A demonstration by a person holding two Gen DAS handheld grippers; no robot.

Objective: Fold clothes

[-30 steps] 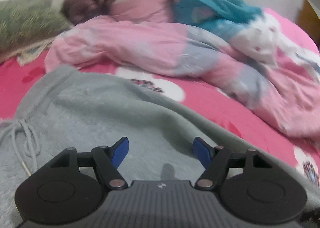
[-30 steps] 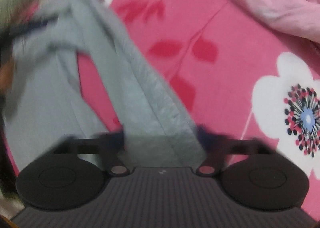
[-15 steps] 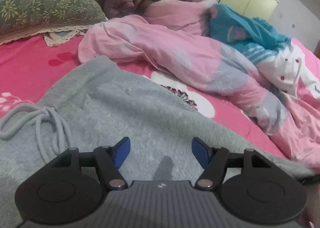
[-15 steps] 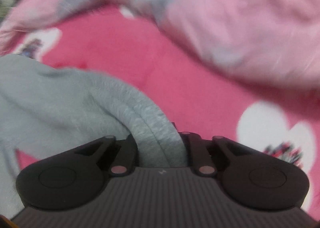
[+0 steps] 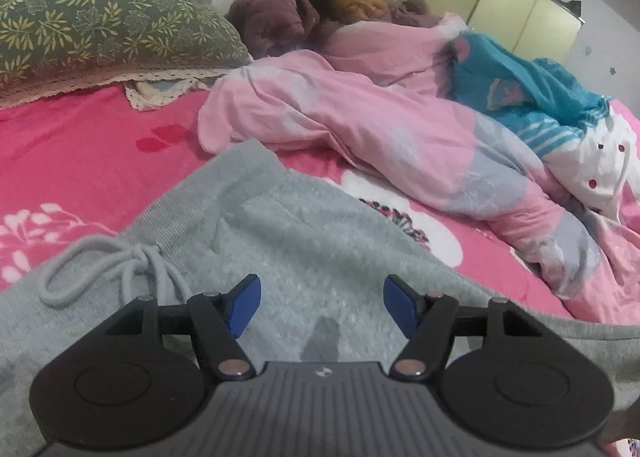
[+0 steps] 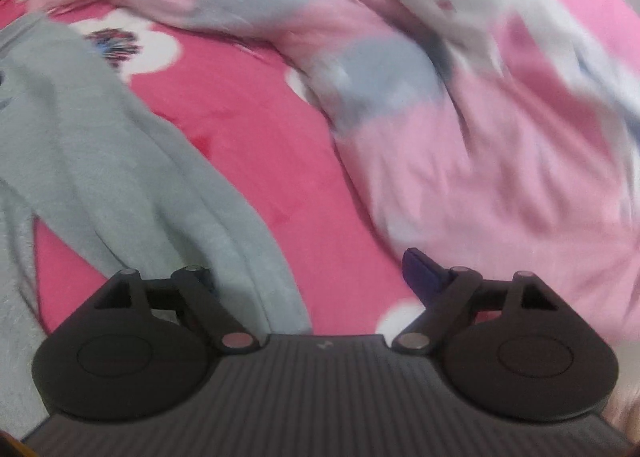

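The grey sweatpants (image 5: 304,241) lay spread and rumpled on the bed (image 5: 80,161), no neat fold showing, reaching toward 10 o'clock, with both the left hand-held gripper (image 5: 322,307) and the right hand-held gripper (image 6: 312,277) spread apart and gripping nothing.

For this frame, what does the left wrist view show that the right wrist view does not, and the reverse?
Only the left wrist view shows the green leaf-patterned pillow, the tied grey drawstring at the waistband, a person lying under the covers, and the open left gripper over the waistband.

Only the right wrist view shows the open right gripper, with the trouser leg running under its left finger, though blur hides any contact.

Both show the grey fleece sweatpants, the pink flowered bedsheet and the rumpled pink and grey quilt.
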